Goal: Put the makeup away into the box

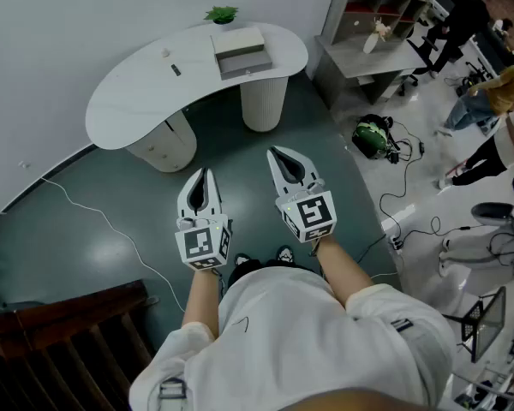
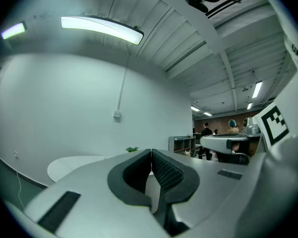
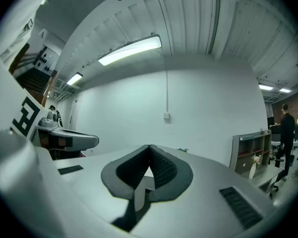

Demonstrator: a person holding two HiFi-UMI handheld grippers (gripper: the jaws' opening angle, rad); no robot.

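A grey box [image 1: 241,51] with an open drawer-like front sits on the white kidney-shaped table [image 1: 146,84] across the room. One small dark item [image 1: 176,69] and a tiny pale one [image 1: 164,53] lie on the tabletop left of the box. Both grippers are held level in front of the person, well short of the table. My left gripper [image 1: 202,171] is shut with nothing between its tips, and its jaws [image 2: 151,151] meet at the tips. My right gripper [image 1: 275,151] is likewise shut and empty, tips touching [image 3: 149,147].
A small green plant [image 1: 221,13] stands at the table's far edge by the wall. A grey shelf unit [image 1: 373,24] is at the right, a dark bag [image 1: 373,137] and cables on the floor beyond it. Wooden stairs [image 1: 60,341] lie at lower left. People stand at far right.
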